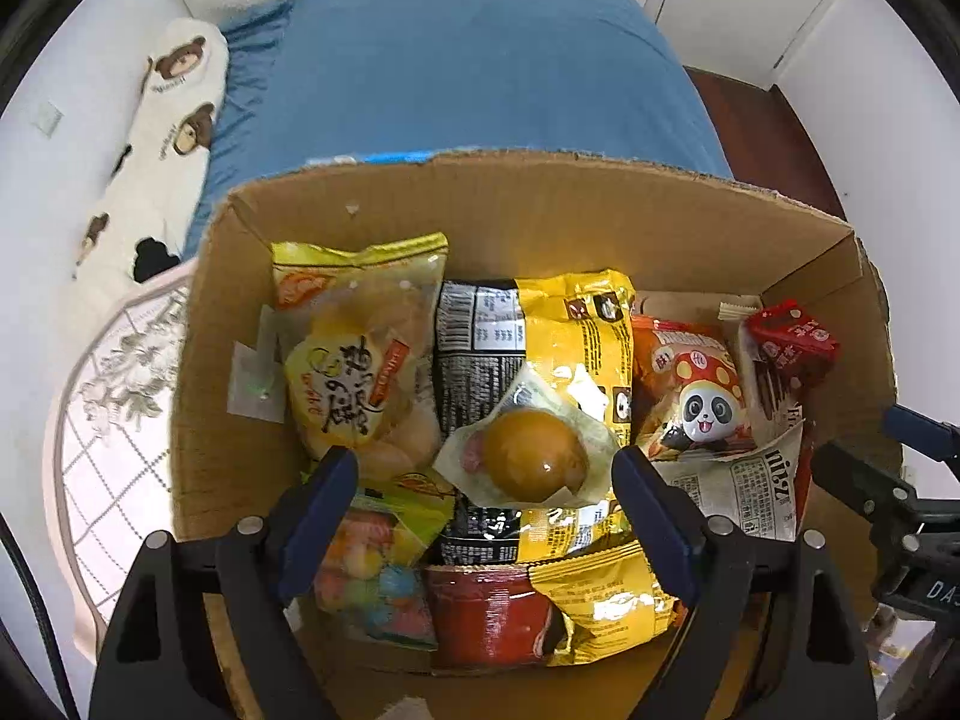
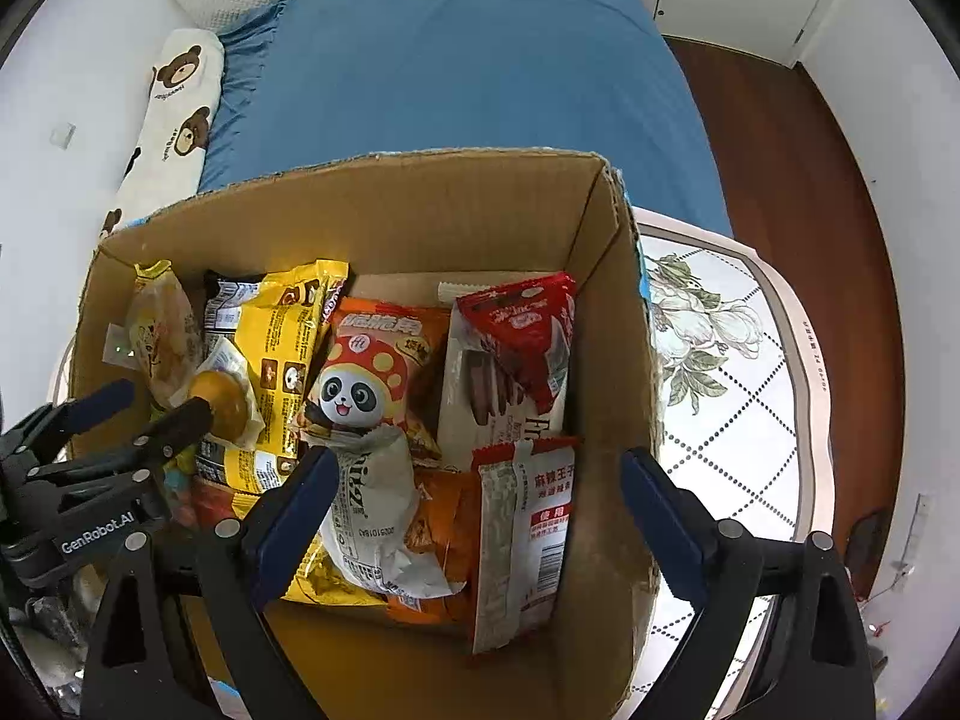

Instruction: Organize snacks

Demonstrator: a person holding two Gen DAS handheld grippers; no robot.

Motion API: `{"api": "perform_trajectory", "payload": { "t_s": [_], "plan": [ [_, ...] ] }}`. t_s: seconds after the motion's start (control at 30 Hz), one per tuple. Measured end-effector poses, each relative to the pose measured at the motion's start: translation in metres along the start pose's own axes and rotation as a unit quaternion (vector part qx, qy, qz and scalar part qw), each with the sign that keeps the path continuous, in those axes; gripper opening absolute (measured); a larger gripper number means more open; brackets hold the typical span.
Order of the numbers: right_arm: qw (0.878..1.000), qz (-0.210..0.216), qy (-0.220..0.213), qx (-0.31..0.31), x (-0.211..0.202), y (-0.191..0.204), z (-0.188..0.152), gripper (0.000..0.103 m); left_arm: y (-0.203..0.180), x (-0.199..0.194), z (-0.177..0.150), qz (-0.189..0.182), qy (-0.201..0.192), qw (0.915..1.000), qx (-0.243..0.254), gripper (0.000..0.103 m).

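An open cardboard box [image 1: 480, 180] [image 2: 420, 216] holds several snack packs. My left gripper [image 1: 483, 468] stands open over it, pointing down, with a clear packet holding a brown egg [image 1: 534, 456] lying between its blue fingers [image 1: 327, 492], untouched. Around the egg lie a yellow bread bag [image 1: 360, 360], a yellow-and-black bag [image 1: 570, 330] and a candy bag [image 1: 384, 552]. My right gripper [image 2: 480, 462] is open above the box's right half, over a red-and-white packet [image 2: 522, 528], a white packet [image 2: 372, 516] and a panda snack bag [image 2: 360, 384].
The box sits on a flower-patterned table [image 2: 732, 390] beside a blue bed [image 1: 480, 60] with a bear-print pillow [image 1: 174, 120]. Wooden floor [image 2: 780, 150] lies to the right. A red packet [image 2: 528, 324] leans over a biscuit pack at the box's far right.
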State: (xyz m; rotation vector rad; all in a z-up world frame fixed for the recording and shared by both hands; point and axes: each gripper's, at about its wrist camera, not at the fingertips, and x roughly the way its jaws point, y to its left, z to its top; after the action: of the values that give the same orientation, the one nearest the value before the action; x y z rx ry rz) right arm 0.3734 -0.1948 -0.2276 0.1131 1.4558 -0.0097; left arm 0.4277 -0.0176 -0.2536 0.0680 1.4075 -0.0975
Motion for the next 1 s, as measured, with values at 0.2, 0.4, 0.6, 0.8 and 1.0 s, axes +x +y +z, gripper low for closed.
{"api": "perform_trajectory", "payload": {
  "t_s": [0.2, 0.4, 0.6, 0.8, 1.0],
  "plan": [
    [1.0, 0.002, -0.01, 0.007, -0.009, 0.0, -0.013, 0.097, -0.003, -0.016, -0.012, 0.002, -0.016, 0.9998, -0.006, 0.087],
    [0.999, 0.001, -0.04, 0.009, -0.037, -0.001, -0.029, 0.097, -0.007, -0.044, -0.03, 0.003, -0.045, 0.9989, -0.007, 0.087],
    [0.997, -0.002, -0.081, 0.004, -0.07, 0.001, -0.054, 0.097, -0.01, -0.079, -0.056, -0.005, -0.08, 0.9967, -0.009, 0.087],
    [0.991, -0.006, -0.131, -0.008, -0.111, 0.008, -0.09, 0.097, -0.012, -0.115, -0.085, -0.02, -0.113, 0.9933, -0.015, 0.087],
    [0.985, -0.002, -0.172, -0.021, -0.153, 0.015, -0.13, 0.099, -0.012, -0.16, -0.119, -0.021, -0.157, 0.9873, -0.015, 0.087]
  ]
}}
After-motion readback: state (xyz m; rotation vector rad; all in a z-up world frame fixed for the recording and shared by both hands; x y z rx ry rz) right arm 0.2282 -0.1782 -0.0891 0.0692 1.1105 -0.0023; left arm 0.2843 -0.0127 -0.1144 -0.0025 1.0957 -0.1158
